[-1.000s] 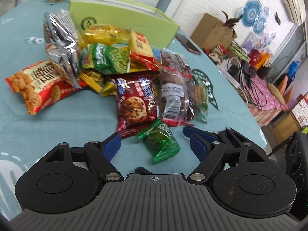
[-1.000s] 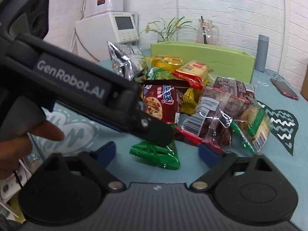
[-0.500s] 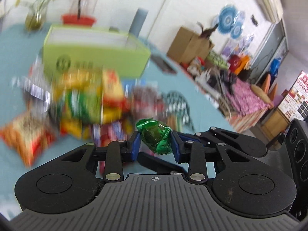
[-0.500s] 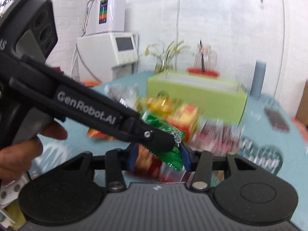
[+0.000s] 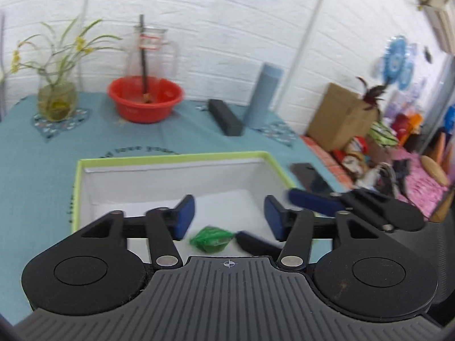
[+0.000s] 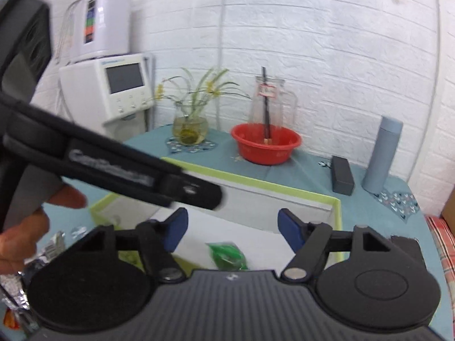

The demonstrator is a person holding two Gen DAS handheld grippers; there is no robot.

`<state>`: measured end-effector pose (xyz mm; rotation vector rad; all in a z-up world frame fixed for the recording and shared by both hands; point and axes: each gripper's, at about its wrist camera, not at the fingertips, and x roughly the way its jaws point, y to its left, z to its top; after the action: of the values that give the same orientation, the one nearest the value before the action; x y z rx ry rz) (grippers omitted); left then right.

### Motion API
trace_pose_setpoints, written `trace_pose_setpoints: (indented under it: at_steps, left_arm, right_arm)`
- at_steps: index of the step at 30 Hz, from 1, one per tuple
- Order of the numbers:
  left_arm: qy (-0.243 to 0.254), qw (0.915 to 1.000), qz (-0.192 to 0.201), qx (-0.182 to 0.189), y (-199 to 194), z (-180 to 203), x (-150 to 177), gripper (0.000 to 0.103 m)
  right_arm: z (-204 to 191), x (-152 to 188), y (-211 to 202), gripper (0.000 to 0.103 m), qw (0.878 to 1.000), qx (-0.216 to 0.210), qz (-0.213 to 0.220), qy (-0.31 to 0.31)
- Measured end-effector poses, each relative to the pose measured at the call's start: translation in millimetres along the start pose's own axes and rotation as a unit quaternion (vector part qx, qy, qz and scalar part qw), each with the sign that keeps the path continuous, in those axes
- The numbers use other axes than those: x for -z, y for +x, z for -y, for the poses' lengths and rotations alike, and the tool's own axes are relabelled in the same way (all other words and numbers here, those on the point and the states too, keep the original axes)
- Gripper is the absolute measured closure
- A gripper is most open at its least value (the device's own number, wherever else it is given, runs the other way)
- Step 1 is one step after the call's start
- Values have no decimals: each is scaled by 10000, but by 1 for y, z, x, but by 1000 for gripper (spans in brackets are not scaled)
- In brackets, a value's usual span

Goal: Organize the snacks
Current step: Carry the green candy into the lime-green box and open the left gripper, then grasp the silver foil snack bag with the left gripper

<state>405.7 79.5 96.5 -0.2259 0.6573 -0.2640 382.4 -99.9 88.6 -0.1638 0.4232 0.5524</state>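
A small green snack packet [image 5: 212, 238] is low inside the white box with a lime-green rim [image 5: 170, 156], free of every pad. My left gripper [image 5: 229, 213] hangs over the box, its jaws opening and nothing pressed between them. The right gripper's blue fingers [image 5: 312, 200] reach in from the right. In the right wrist view the green packet [image 6: 227, 255] shows below my right gripper [image 6: 233, 227], whose jaws are also opening above the box [image 6: 256, 182]. The left gripper's black body [image 6: 113, 167] crosses that view from the left, held by a hand [image 6: 25, 227].
Behind the box on the teal tablecloth stand a red basin [image 5: 145, 99], a glass jug [image 5: 150, 51], a plant vase [image 5: 57, 96], a blue-grey bottle [image 5: 264, 93] and a black case [image 5: 224, 116]. A phone [image 5: 310, 176] lies right of the box. Snack wrappers [image 6: 17, 292] lie lower left.
Both grippers shut on the green packet at the snack pile, carried it up and forward over the box, then opened. The packet dropped out of the pads into the box.
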Motion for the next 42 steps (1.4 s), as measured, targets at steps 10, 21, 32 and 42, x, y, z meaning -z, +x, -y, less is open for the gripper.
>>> trace_pose_setpoints:
  at_steps: [10, 21, 32, 42]
  left_arm:
    - [523, 9951, -830, 83, 27, 26, 14, 53]
    - [1198, 9772, -1653, -580, 111, 80, 11, 47]
    - [1239, 9770, -1652, -528, 80, 87, 17, 55]
    - [620, 9958, 208, -643, -106, 17, 32, 26]
  right_arm:
    - [19, 54, -50, 1, 9991, 286, 177, 270]
    - [24, 102, -135, 1, 9973, 158, 329, 637]
    - [32, 127, -154, 1, 9949, 263, 195, 956]
    - [-36, 143, -163, 1, 9908, -564, 264, 1202]
